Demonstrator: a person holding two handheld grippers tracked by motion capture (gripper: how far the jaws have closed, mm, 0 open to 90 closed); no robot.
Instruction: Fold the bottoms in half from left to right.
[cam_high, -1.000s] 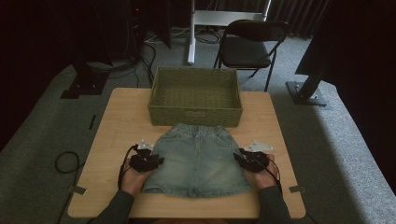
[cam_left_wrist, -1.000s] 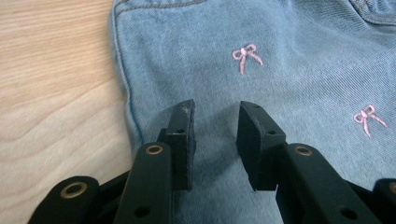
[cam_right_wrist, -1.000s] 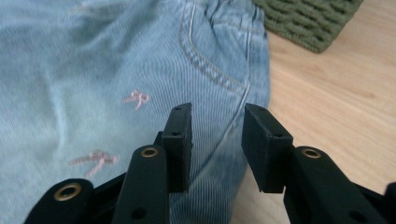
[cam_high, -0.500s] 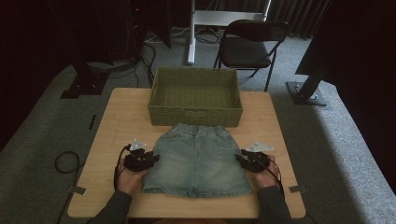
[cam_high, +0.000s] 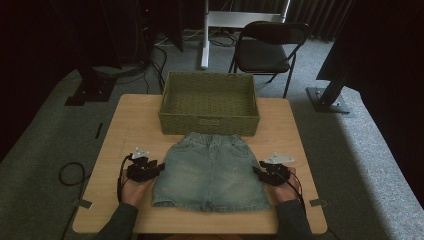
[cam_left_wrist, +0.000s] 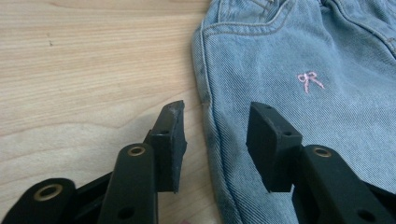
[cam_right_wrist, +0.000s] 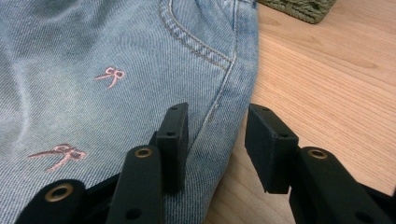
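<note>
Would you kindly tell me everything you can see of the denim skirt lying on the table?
The small light-blue denim skirt lies flat and spread out on the light wooden table, waistband towards the green woven basket, hem towards the person. It has an elasticated waist, curved pockets with tan stitching and tiny pink embroidered bows. The left tongs straddle its left side seam with jaws apart, having just been opening; the right tongs straddle its right seam likewise.

A light blue denim skirt (cam_high: 210, 172) lies flat on the pale wooden table (cam_high: 125, 130), between the two black hand-held grippers. The left gripper (cam_high: 156, 168) sits at the skirt's left edge and the right gripper (cam_high: 256, 171) at its right edge, each pointing inward at the cloth. Beyond both, past the skirt's waistband, stands a green woven rectangular basket (cam_high: 209, 102).
</note>
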